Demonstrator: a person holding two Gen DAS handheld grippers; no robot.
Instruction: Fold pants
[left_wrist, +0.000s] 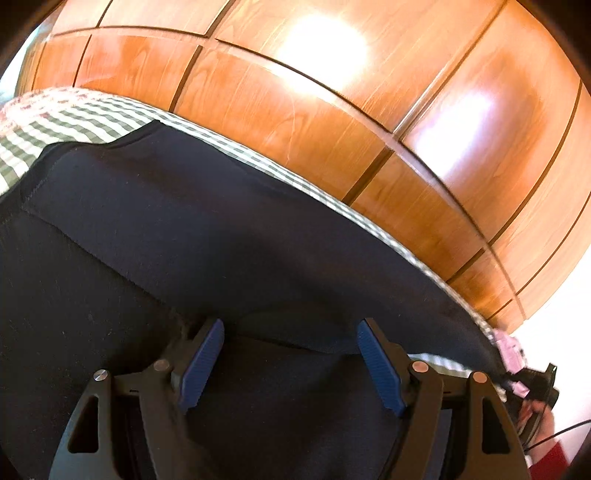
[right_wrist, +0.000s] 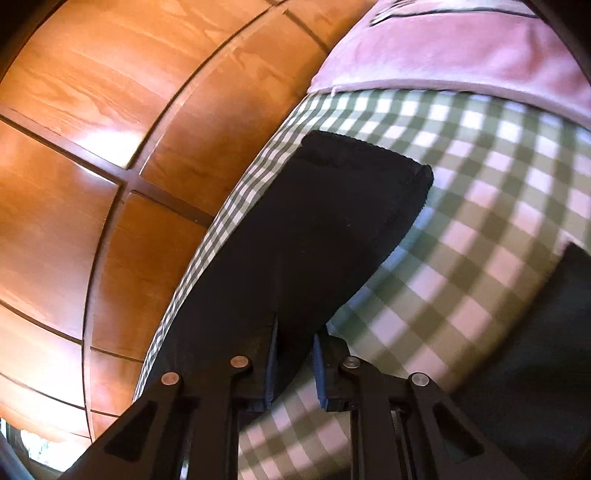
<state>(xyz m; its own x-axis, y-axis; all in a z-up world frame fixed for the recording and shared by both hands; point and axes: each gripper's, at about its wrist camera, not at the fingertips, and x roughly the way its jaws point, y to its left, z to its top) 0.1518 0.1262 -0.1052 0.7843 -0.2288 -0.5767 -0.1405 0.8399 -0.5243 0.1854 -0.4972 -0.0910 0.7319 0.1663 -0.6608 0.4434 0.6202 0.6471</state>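
The dark navy pants (left_wrist: 207, 229) are lying spread over a green-and-white checked cover (right_wrist: 461, 229), running alongside glossy wooden panelled doors (left_wrist: 332, 122) at the far side.

In the left wrist view, the left claw (left_wrist: 291, 363) is standing wide, its blue pads (left_wrist: 201, 363) well apart and hovering just over a fold edge of the dark cloth, with nothing pinched between them. The pants are filling most of the near and left part of that view, a stitched hem showing at far left.

In the right wrist view, the right claw (right_wrist: 295, 369) is standing narrow, its two blue pads close together and nipping the near edge of a pant leg (right_wrist: 314, 229), which is stretching away to a hemmed end on the far side. A pink cloth (right_wrist: 443, 55) is lying at the far right on the checked cover, apart from the hem. Another dark patch is showing at the near right edge; what it is cannot be told.
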